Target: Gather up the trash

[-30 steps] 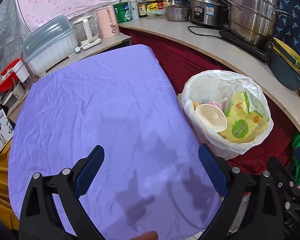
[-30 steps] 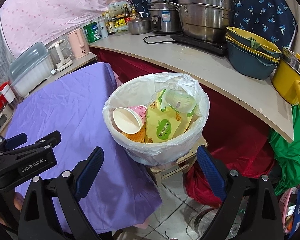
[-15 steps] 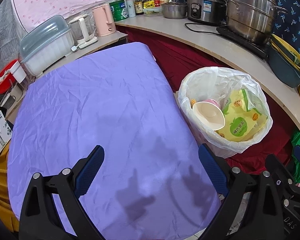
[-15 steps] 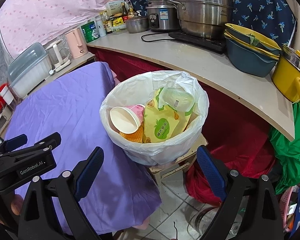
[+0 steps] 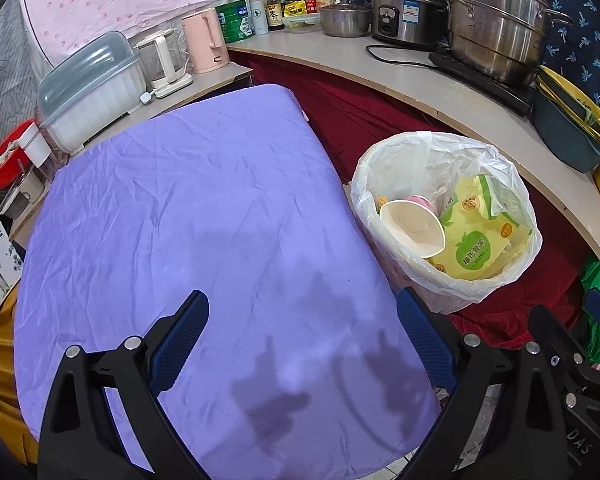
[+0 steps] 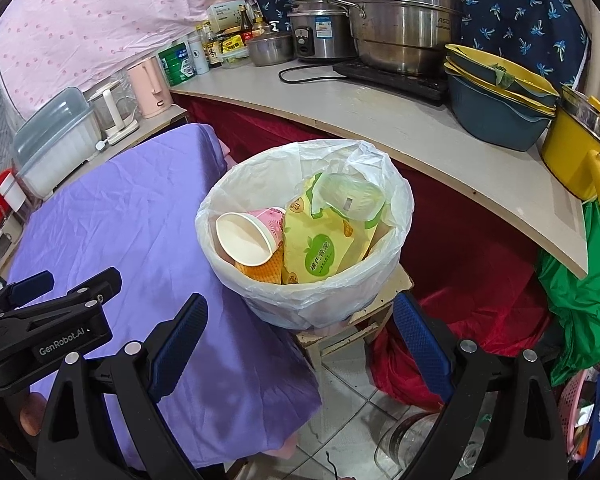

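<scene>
A bin lined with a white plastic bag (image 5: 380,184) (image 6: 228,280) stands on a small stool beside the purple-covered table (image 5: 188,220) (image 6: 132,216). Inside lie a pink paper cup (image 5: 412,226) (image 6: 248,238), a yellow-green snack pouch (image 5: 474,250) (image 6: 320,248) and a clear plastic lid (image 6: 350,196). My left gripper (image 5: 302,338) is open and empty above the table's near end, left of the bin. My right gripper (image 6: 300,340) is open and empty, just in front of the bin. The left gripper also shows in the right wrist view (image 6: 40,316).
A curved counter (image 6: 400,120) behind the bin carries steel pots (image 6: 400,16), a rice cooker, stacked bowls (image 6: 496,92) and a yellow pot. Kettles (image 5: 204,40) and a dish box (image 5: 92,88) stand behind the table. Red cloth, a green bag (image 6: 580,288) and tiled floor lie below.
Both grippers have drawn back and risen slightly, so the bin looks a little farther. Both stay open and empty. The trash in the bin has not moved.
</scene>
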The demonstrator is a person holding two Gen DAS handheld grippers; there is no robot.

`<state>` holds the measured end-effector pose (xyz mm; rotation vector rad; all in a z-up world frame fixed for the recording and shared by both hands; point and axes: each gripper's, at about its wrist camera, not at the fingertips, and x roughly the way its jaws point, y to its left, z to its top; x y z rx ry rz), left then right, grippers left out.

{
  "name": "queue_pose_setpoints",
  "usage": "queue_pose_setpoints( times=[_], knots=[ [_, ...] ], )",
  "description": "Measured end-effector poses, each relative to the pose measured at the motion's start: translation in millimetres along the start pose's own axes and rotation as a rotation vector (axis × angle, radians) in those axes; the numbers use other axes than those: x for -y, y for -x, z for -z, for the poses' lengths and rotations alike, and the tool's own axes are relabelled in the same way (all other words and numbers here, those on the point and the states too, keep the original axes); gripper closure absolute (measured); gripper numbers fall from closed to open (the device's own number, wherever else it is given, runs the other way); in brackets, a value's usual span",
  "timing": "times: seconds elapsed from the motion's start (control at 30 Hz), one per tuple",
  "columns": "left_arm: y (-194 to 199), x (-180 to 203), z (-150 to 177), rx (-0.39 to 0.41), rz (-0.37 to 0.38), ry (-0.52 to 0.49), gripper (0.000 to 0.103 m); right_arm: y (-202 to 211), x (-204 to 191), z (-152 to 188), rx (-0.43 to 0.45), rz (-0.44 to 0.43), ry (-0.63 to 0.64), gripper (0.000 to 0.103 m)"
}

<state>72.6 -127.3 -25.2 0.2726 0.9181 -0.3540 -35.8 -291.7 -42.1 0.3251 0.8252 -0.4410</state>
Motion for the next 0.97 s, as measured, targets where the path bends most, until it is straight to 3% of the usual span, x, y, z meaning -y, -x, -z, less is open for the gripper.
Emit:
queue_pose_setpoints(
  times=[0.97],
  knots=[
    [0.9,-5.9,4.3,-0.019,0.018,0.002,0.012,1.3,-3.0,0.3,-0.001,-0.001,0.007,0.013]
  ],
)
